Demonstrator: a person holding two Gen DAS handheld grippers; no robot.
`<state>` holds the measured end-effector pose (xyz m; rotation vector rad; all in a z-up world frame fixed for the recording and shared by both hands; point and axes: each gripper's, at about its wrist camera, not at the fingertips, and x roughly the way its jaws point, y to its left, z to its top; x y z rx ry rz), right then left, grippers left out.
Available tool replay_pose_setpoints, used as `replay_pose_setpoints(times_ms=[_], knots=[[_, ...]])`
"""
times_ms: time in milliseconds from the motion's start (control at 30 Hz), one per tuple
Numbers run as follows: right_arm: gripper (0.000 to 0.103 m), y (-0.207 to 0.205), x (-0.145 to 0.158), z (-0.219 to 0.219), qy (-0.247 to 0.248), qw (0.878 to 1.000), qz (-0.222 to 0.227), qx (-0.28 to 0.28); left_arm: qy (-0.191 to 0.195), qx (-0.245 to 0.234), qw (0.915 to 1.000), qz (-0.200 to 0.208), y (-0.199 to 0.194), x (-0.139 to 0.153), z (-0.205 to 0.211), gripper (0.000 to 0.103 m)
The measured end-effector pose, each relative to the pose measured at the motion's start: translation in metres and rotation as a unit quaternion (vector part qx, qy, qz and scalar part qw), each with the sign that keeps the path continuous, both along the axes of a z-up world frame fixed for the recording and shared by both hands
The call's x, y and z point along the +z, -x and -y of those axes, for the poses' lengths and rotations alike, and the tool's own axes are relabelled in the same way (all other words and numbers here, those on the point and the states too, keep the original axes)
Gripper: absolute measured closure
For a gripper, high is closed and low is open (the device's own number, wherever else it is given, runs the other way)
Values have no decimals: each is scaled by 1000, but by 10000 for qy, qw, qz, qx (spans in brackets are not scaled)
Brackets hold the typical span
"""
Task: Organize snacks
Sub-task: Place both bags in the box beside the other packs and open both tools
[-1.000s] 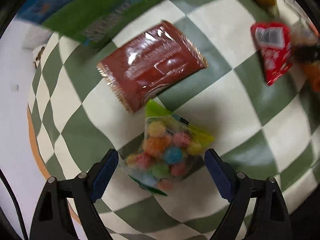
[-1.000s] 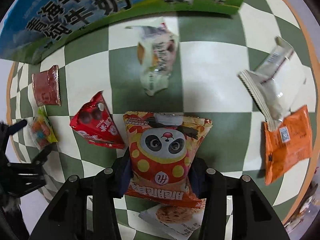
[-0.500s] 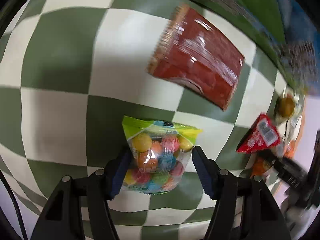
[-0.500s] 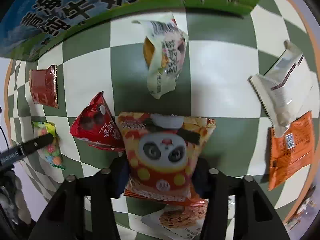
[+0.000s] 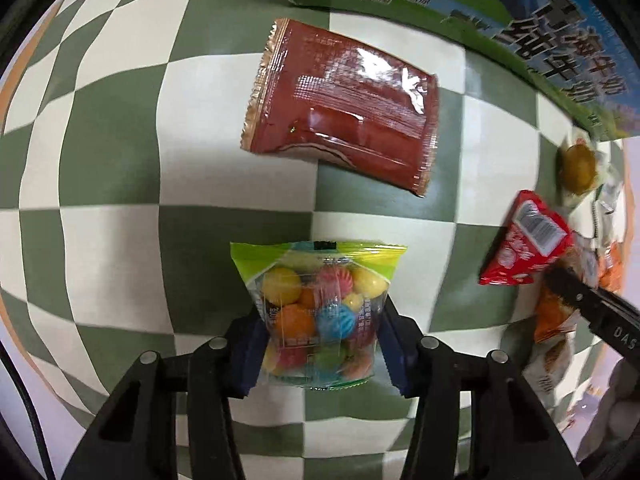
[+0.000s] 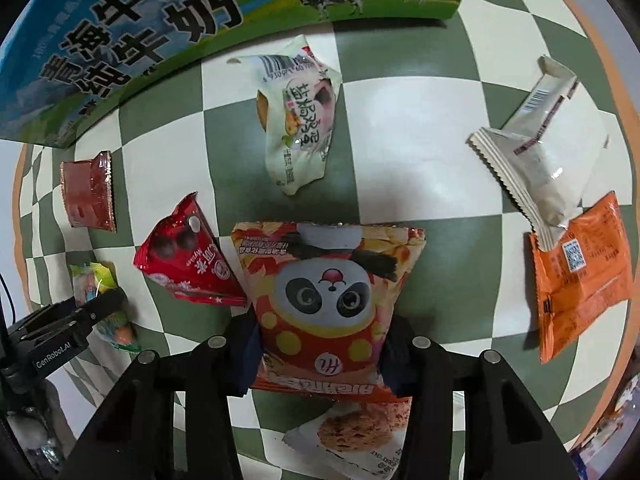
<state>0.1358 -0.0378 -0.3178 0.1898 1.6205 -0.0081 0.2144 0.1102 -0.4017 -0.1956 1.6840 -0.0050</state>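
- Left claw [image 5: 320, 344]: clamped on the candy bag [image 5: 318, 312], pads pressing both sides of its lower half. Cannot tell whether the bag is off the checkered surface [image 5: 112, 160] or resting on it.
- Right claw [image 6: 320, 356]: clamped on the panda chip bag [image 6: 326, 300], which overlaps a cookie packet [image 6: 352, 436] below it.
- Loose on the surface: brown packet [image 5: 344, 108] just beyond the candy bag, red triangular packet [image 6: 188, 256] beside the panda bag, white snack bag [image 6: 300, 120], white wrapper [image 6: 536, 152] touching an orange packet [image 6: 580, 272].
- Milk carton box [image 6: 160, 20] stands at the far edge.
- Step, by judgement: both snacks gripped, sorting barely begun.
- Next: carry each bag to its place, likely the box; keep grip light so the candy bag doesn't slip.
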Motion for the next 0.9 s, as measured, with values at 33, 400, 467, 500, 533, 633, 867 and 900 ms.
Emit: replay_pose_setpoints(times_ms=[33, 400, 467, 500, 533, 633, 867, 900], knots=[[54, 5, 2, 2, -37, 10000, 40, -8, 54, 29, 10000, 0, 2, 4, 1, 56], [55, -16, 138, -8, -1009, 9890, 1069, 166, 1156, 21, 9873, 1092, -45, 143, 17, 56], [55, -33, 168, -8, -1074, 9848, 1338, 257, 1246, 18, 9826, 1376, -68, 168, 18, 56], [55, -43, 179, -15, -1070, 9835, 1440, 252, 1214, -9, 9812, 1503, -80, 180, 19, 56], [55, -52, 187, -15, -1033, 9818, 1569, 270, 1161, -24, 9802, 1606, -91, 192, 19, 56], [55, -93, 197, -20, -822, 9787, 1862, 270, 940, -121, 9797, 1767, -131, 201, 22, 56], [55, -183, 181, -5, -120, 9833, 1790, 311, 666, -32, 9917, 1095, -208, 159, 2, 56], [55, -192, 173, -2, -61, 9852, 1687, 301, 604, -20, 9935, 969, -218, 149, 1, 56]])
